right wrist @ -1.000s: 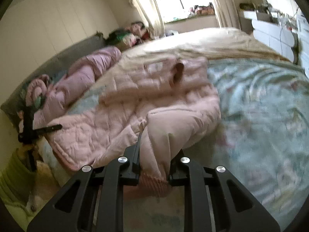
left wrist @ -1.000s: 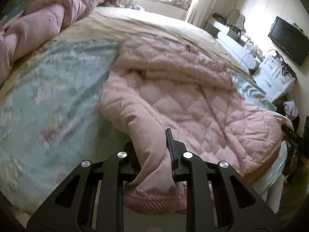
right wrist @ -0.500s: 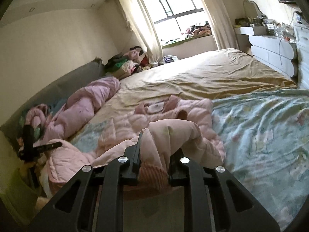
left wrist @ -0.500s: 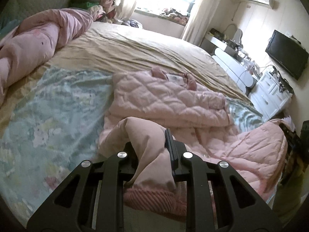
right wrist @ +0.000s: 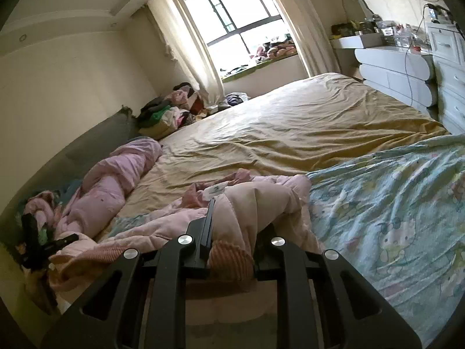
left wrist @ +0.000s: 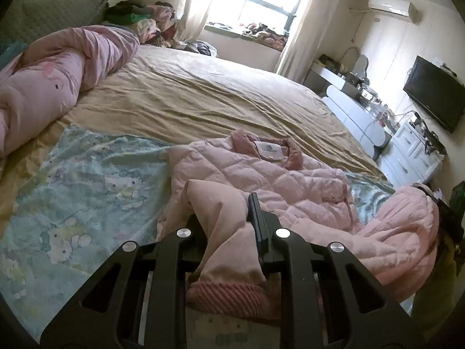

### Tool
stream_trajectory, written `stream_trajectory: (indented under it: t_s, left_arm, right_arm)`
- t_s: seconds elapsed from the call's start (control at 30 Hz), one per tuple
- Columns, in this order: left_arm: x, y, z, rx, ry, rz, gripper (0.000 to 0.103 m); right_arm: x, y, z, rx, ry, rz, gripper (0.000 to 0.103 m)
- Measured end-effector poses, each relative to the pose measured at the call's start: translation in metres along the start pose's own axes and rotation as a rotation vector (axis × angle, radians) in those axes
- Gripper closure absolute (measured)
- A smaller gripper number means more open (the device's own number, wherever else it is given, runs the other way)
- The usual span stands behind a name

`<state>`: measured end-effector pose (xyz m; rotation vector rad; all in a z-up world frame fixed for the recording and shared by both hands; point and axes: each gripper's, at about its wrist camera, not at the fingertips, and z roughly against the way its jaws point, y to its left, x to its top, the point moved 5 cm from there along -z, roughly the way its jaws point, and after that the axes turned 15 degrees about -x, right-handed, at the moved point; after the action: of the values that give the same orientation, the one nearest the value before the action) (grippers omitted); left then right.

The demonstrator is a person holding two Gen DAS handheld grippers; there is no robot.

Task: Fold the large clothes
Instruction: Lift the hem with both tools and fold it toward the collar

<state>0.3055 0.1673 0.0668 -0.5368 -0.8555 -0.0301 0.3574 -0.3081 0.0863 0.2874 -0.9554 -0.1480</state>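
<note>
Two tongs are working on one pink quilted jacket (left wrist: pixel 261 174) that is lying on the bed (left wrist: pixel 203 96).

Left tongs (left wrist: pixel 226 232): they are clenching one sleeve (left wrist: pixel 229 250) of the jacket. The cloth is passing between the two fingers, and one ribbed pink cuff (left wrist: pixel 226 293) is hanging just behind the fingertips, close to the camera. The jacket body is lying ahead of these tongs, with one collar (left wrist: pixel 270 148) and one white label at its far edge. To the right of these tongs, more of the jacket is draping over the bed edge.

Right tongs (right wrist: pixel 232 232): they are clenching the second sleeve (right wrist: pixel 247 203). One ribbed cuff (right wrist: pixel 229 258) is sitting between the fingers, bunched up. The jacket body is lying ahead and to the left of these tongs. The left tongs are showing at the far left in this view (right wrist: pixel 37 244).

Bedding count: one tan sheet (right wrist: pixel 290 128) is lying ahead of both tongs; one pale blue cartoon-print cover (right wrist: pixel 392 218) is lying to the right of the right tongs and to the left of the left tongs; one rolled pink quilt (left wrist: pixel 58 69) is lying far left of the left tongs, near the headboard.

One window (right wrist: pixel 232 17) is standing beyond the bed, and one dark screen (left wrist: pixel 436 93) is hanging to the right of the left tongs.
</note>
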Motion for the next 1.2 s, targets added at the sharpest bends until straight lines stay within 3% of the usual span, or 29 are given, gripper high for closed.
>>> stream_trajectory:
  t_s: [0.7, 1.2]
  left_arm:
    - [0.035, 0.025, -0.060, 0.094, -0.012, -0.040, 0.089]
    - [0.011, 0.064, -0.104, 0.110, -0.016, -0.015, 0.088]
  right_arm:
    - [0.028, -0.003, -0.105, -0.148, 0.080, -0.025, 0.085]
    - [0.007, -0.010, -0.187, -0.252, 0.149, -0.044, 0.081]
